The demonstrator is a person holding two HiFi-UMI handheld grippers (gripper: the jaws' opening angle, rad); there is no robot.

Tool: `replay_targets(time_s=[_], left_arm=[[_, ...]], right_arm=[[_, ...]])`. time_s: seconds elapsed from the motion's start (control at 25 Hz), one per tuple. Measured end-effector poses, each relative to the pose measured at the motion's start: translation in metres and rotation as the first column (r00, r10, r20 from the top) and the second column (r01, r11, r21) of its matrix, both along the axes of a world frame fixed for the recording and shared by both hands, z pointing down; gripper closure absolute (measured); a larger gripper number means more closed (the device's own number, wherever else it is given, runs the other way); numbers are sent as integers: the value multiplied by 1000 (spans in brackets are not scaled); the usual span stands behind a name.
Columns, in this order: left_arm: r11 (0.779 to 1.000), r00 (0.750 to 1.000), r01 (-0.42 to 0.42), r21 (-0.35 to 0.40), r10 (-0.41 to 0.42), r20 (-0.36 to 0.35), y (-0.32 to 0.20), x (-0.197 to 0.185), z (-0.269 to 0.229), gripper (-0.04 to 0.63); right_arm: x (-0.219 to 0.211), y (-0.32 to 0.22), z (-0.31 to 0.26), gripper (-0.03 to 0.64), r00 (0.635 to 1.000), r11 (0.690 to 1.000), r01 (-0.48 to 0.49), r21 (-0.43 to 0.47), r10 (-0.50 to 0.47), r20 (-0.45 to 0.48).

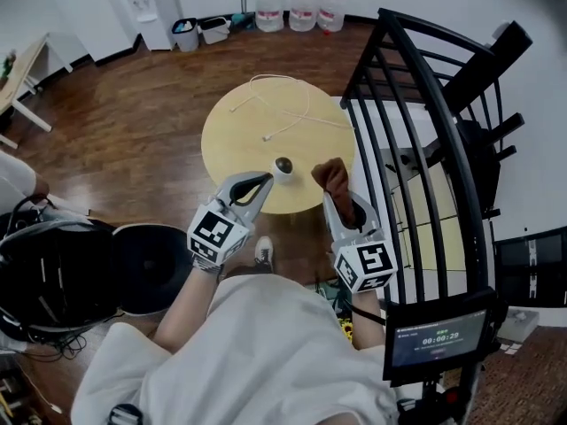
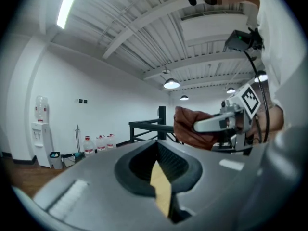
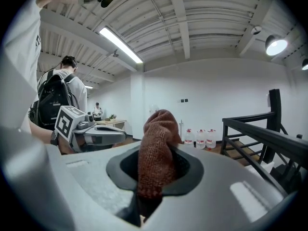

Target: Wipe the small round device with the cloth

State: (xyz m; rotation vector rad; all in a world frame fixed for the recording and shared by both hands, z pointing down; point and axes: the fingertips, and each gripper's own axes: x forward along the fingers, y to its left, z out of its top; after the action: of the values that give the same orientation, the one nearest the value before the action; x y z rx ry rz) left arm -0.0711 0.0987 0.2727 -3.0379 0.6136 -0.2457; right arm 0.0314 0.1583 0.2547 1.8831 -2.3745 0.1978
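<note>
Both tools up at the near side of the worktop: cloth on your right, device off your left tip.

Head view: your left tool has its jaws together. Its tip is just beside the small round device, which shows over the near part of the round wooden worktop; whether they touch, I can't call. Your right tool is clamped on the reddish-brown cloth, bunched just right of the device and apart from it. A white cable lies farther back on the wood. Left gripper view: jaws closed, a tan sliver in the seam, and your right tool with its cloth over on the right. Right gripper view: the cloth stands up out of the pinched jaws, with your left tool off to the left.
</note>
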Motion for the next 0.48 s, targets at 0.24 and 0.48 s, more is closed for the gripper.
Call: replay_targets(time_s=[0.24, 0.48], left_arm=[[1000, 999, -4, -4, 4, 32, 77, -5, 13, 594], [998, 999, 37, -56, -35, 35, 155, -32, 25, 593]], right_arm=[[-12, 60, 9, 549, 999, 999, 44, -6, -44, 8], [-34, 128, 19, 548, 996, 995, 91, -33, -90, 21]])
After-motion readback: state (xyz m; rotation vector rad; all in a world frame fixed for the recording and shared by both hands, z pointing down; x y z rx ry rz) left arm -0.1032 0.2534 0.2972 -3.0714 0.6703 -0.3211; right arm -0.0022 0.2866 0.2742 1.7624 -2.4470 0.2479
